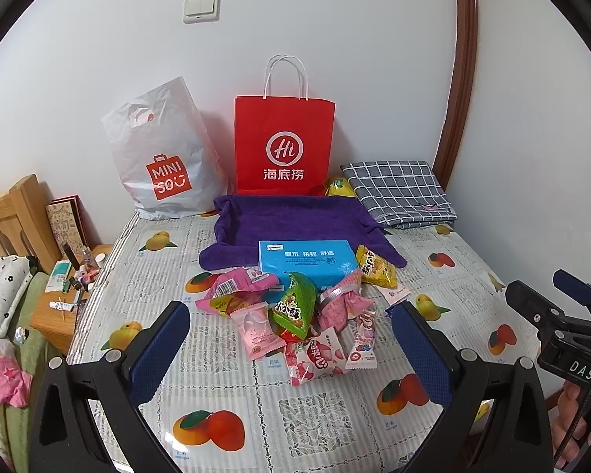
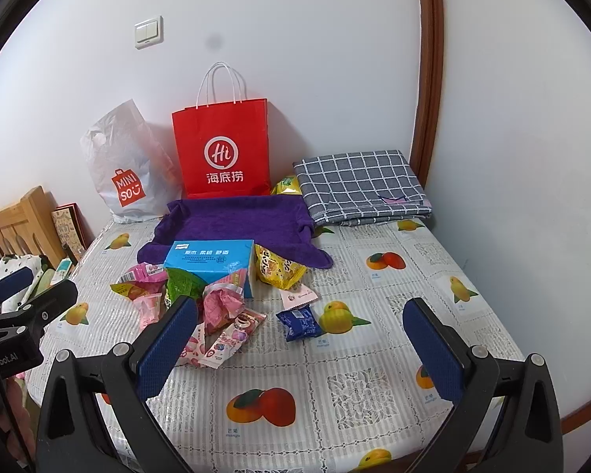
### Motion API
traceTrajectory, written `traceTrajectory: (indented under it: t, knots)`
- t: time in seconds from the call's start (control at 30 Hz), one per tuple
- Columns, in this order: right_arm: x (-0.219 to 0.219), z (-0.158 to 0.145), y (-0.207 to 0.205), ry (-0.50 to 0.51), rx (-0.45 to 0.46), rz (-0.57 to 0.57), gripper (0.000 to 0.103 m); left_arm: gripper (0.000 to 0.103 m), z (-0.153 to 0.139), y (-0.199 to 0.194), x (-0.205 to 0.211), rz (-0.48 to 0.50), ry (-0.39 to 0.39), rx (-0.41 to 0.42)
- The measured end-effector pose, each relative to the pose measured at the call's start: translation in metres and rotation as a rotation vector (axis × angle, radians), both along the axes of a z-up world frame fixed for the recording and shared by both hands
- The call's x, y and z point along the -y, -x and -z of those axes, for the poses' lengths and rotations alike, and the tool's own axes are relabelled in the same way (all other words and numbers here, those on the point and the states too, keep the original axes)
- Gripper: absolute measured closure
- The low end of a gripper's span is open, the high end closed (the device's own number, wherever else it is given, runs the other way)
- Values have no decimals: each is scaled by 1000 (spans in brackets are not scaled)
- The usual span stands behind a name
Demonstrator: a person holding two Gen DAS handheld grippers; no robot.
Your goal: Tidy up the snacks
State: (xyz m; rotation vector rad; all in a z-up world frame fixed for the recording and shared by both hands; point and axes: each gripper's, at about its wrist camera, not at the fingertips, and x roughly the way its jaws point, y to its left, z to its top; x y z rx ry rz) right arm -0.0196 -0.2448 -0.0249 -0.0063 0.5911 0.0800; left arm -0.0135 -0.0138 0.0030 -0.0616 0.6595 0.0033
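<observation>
While both tools are hovering over the table [image 1: 327,425], the left gripper [image 1: 291,345] is holding its blue, dimpled pads spread wide with nothing between them, and the right gripper [image 2: 299,341] is likewise standing wide apart and empty. The snacks [image 1: 295,315] are lying in a loose heap of crinkly foil and plastic packets near the middle of the glossy, fruit-printed tablecloth, just beyond the left tool's tips. A green triangular packet [image 1: 293,309] is leaning on top of the heap, pink wrappers are spilling around it, and a puffy yellow bag [image 1: 375,268] is resting beside a blue rectangular tissue box [image 1: 305,262]. In the right wrist view a small dark-blue packet [image 2: 298,322] is lying apart from the heap, next to a printed lemon. Behind the box a fuzzy purple towel [image 1: 291,222] is lying spread with its edges turned up like a shallow tray. A stiff red paper bag [image 1: 283,142] with twisted white handles and a crumpled white plastic bag [image 1: 161,153] are leaning against the wall, and a folded grey checked cloth [image 1: 400,191] is lying at the right.
</observation>
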Motion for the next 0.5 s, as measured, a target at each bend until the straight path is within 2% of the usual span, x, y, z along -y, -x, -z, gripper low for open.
traceTrajectory:
  t: [0.5]
  knots:
    - [-7,3,2,5,-9,-16,1,0,2,0,-2,0,7,-5]
